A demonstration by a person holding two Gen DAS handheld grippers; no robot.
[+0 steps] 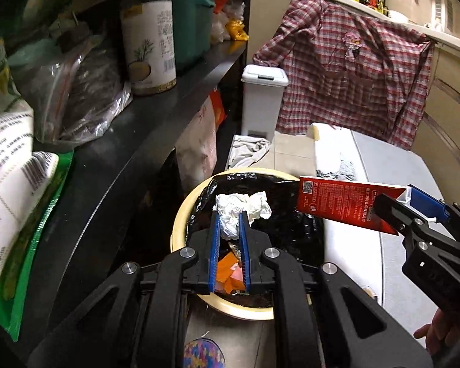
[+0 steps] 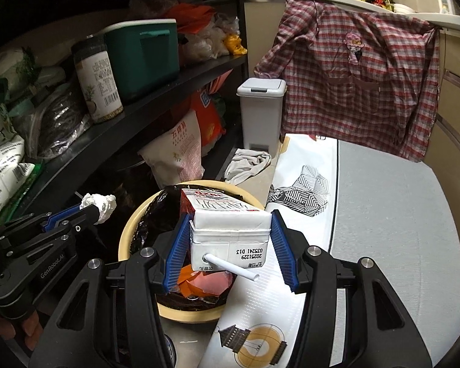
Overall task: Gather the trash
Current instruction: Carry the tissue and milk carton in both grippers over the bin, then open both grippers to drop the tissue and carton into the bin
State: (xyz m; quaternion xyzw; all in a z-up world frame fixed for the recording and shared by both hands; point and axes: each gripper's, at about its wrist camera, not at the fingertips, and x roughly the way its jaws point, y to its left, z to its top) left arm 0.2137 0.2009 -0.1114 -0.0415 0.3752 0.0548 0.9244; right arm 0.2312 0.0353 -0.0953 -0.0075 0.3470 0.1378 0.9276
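above the lined bin (image 1: pixel 181 214), the right gripper (image 2: pixel 230 230) clamps a milk carton (image 2: pixel 230 230) lengthwise, straw end rearward; the left gripper (image 1: pixel 230 224) pinches crumpled tissue (image 1: pixel 239 211).

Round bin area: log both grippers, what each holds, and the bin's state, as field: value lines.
left gripper: shut on crumpled tissue, above the bin
right gripper: shut on drink carton, straw pointing toward the camera
round bin: cream rim, black liner, orange scraps inside
both items: not yet released
nearby: white lidded bin, plaid shirt
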